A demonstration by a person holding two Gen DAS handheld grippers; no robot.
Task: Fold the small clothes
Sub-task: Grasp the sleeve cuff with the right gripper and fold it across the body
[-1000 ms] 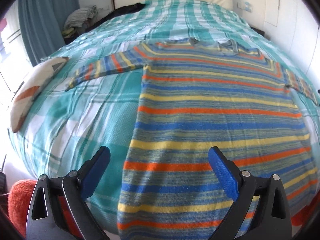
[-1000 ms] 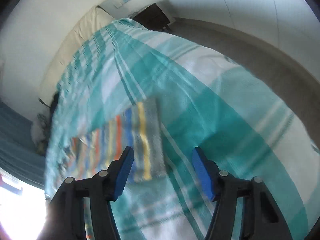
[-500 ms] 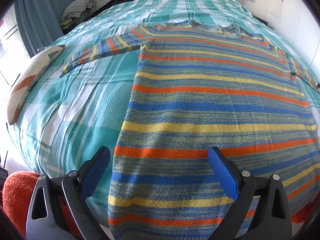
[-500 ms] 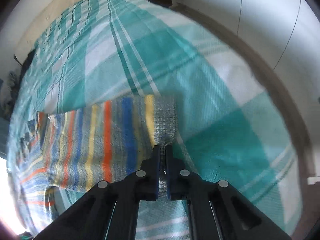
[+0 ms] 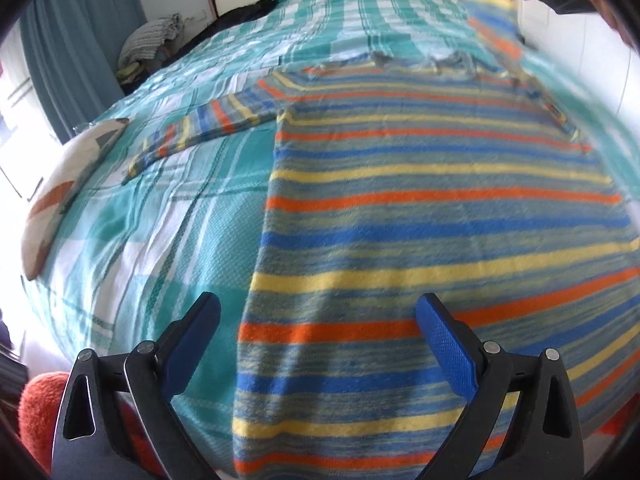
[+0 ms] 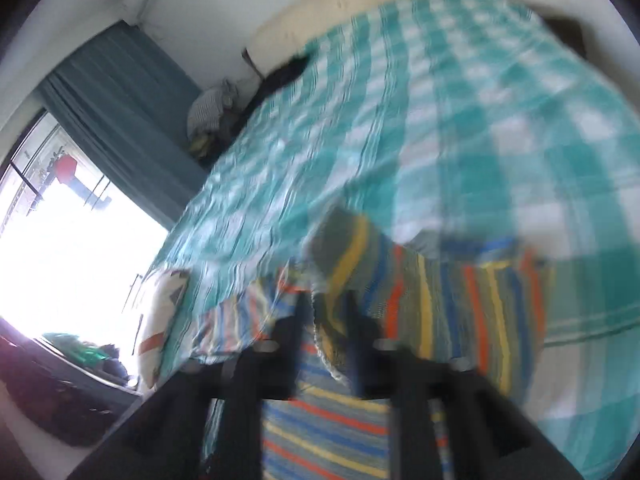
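Striped sweater [image 5: 420, 216] sleeve [image 6: 400, 292] pinched — right tool [image 6: 324, 320] raised.

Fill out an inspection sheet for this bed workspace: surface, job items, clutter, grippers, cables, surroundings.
Surface: bed with teal plaid cover, lightly wrinkled.
Job's things: striped sweater lies flat on the cover, one sleeve spread out to the side; the other sleeve is lifted off the bed.
Clutter: patterned cushion at the bed edge; pile of clothes and a dark garment near the headboard; orange fuzzy item below the bed edge.
Grippers: left gripper jaws wide apart above the sweater hem, holding nothing; right gripper jaws closed on the sleeve cuff, view blurred.
Cables: nothing seen.
Surroundings: teal curtain, bright window, white walls.
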